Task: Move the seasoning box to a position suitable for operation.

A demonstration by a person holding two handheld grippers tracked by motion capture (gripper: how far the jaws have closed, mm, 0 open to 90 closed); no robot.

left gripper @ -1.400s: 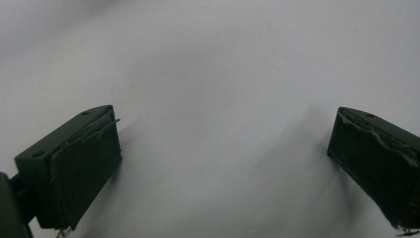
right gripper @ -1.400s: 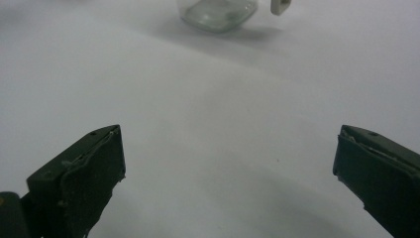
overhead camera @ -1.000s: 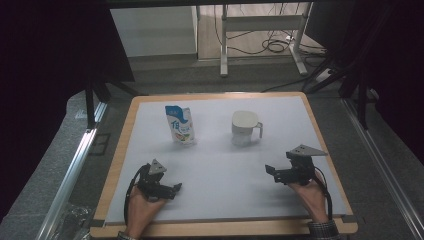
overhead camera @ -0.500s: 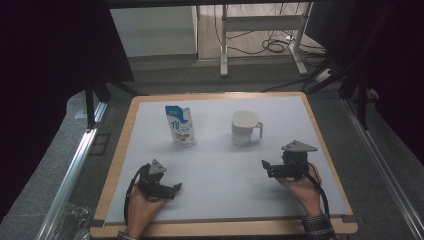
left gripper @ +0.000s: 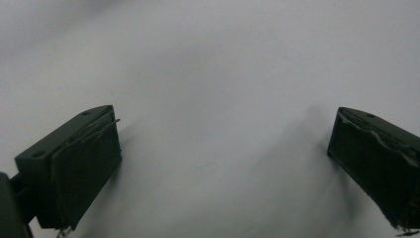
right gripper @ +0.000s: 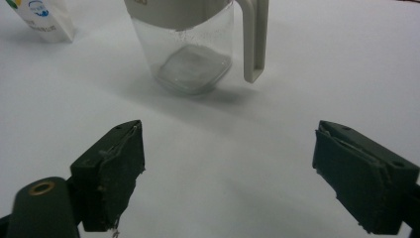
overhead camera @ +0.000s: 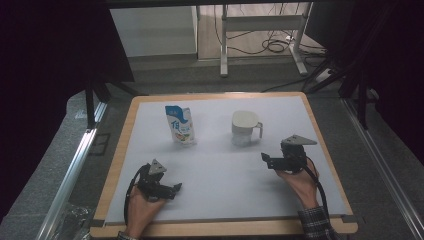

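Right now the right hand-held gripper (overhead camera: 266, 159) sits at the right of the bench (overhead camera: 220, 170), its jaws apart with nothing between them, though they have just been closing a little. Just beyond it, toward the far side, stands the clear jug (overhead camera: 246, 128) with a pale lid and its handle turned to the right; in the right gripper view the jug (right gripper: 190, 44) is upright ahead of the open jaws and apart from them. Left of the jug, also upright, stands a white and blue pouch (overhead camera: 181, 125). Over at the near left, the left hand-held gripper (overhead camera: 176, 188) rests low on the white surface, its jaws spread wide over bare bench (left gripper: 223, 99).
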